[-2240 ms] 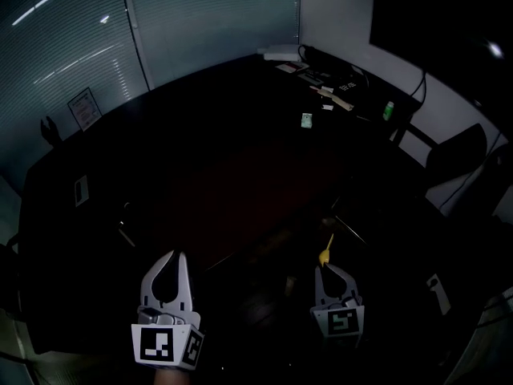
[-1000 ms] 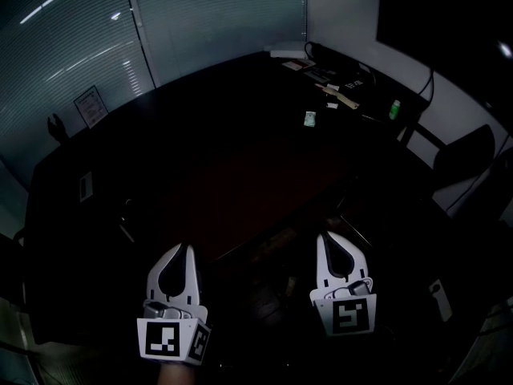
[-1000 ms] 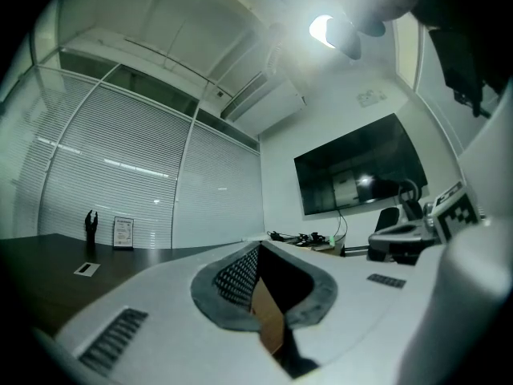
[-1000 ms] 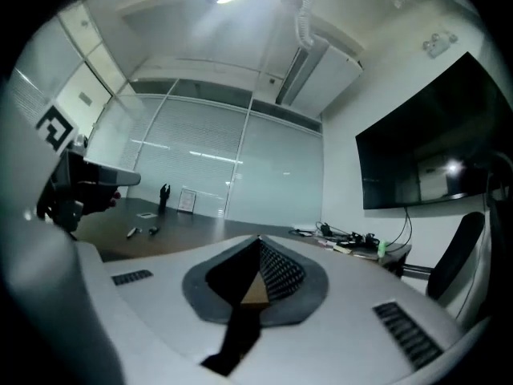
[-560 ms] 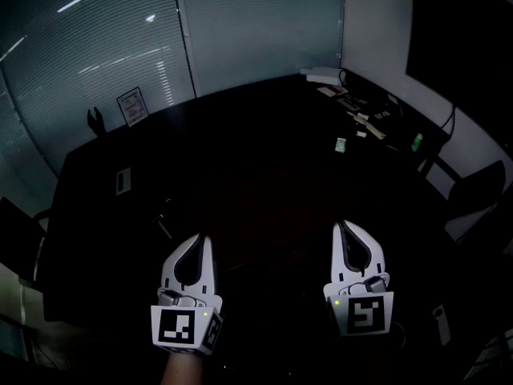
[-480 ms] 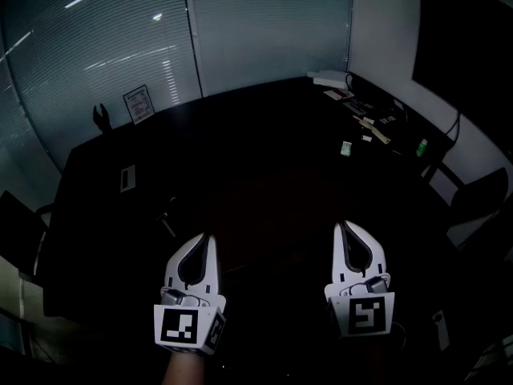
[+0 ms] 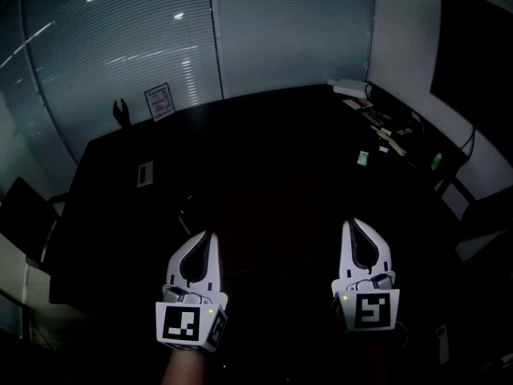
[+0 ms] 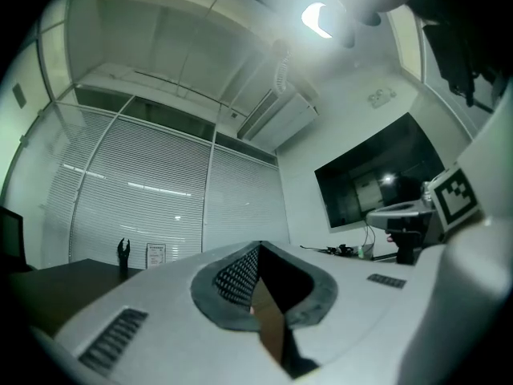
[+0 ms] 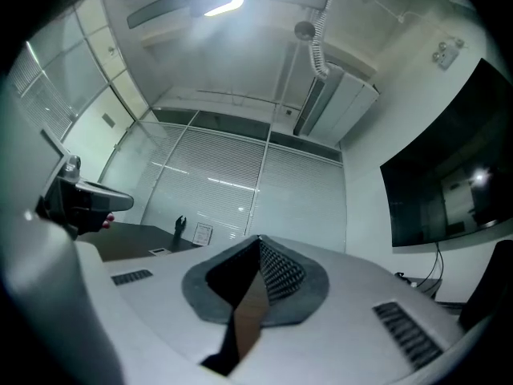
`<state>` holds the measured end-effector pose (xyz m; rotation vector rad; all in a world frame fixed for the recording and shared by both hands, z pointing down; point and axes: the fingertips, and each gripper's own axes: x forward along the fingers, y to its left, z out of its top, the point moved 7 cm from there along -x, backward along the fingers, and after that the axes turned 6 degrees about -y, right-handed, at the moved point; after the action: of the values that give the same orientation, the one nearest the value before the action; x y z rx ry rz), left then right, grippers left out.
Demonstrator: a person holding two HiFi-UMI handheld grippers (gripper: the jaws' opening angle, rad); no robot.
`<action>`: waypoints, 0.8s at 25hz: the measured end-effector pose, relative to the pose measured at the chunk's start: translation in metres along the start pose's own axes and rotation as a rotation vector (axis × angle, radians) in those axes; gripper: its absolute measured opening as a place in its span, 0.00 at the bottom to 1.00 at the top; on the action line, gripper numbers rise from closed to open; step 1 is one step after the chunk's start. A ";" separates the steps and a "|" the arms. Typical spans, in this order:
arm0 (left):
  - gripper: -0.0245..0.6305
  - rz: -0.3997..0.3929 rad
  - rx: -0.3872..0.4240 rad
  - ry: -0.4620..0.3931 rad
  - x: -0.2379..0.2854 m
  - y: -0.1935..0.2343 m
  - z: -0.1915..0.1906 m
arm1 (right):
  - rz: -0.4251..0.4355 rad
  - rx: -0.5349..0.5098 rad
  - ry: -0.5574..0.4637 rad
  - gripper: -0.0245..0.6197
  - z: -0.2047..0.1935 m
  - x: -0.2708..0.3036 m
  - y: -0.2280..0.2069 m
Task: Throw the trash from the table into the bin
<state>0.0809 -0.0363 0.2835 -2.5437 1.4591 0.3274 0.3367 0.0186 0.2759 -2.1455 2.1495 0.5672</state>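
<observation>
The long dark table [image 7: 264,159] sits near black; a bright white ceiling lamp [image 8: 319,18] flares across both edge-warped gripper views.

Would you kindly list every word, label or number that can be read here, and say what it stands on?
None can be read.
Framed sign at the far edge of the table: print too small and dark to read.
Small packet on the table: label too small to read.
Left gripper and right gripper: square marker patterns only, no letters.
</observation>
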 end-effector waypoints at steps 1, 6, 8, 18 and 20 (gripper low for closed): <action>0.04 0.003 0.004 0.002 0.000 0.002 0.002 | 0.002 0.003 -0.006 0.05 0.002 0.002 0.002; 0.04 0.003 0.013 -0.010 -0.004 0.008 0.010 | 0.010 0.015 -0.028 0.05 0.009 0.005 0.011; 0.04 -0.012 0.039 0.014 -0.008 0.010 0.004 | 0.016 0.016 -0.033 0.05 0.010 0.006 0.014; 0.04 0.079 0.018 -0.032 -0.025 0.031 0.022 | 0.067 0.033 -0.023 0.05 0.016 0.014 0.028; 0.04 0.131 0.027 -0.037 -0.034 0.046 0.030 | 0.085 0.046 -0.023 0.05 0.019 0.020 0.038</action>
<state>0.0213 -0.0228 0.2622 -2.4135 1.6094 0.3695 0.2951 0.0043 0.2610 -2.0228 2.2277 0.5407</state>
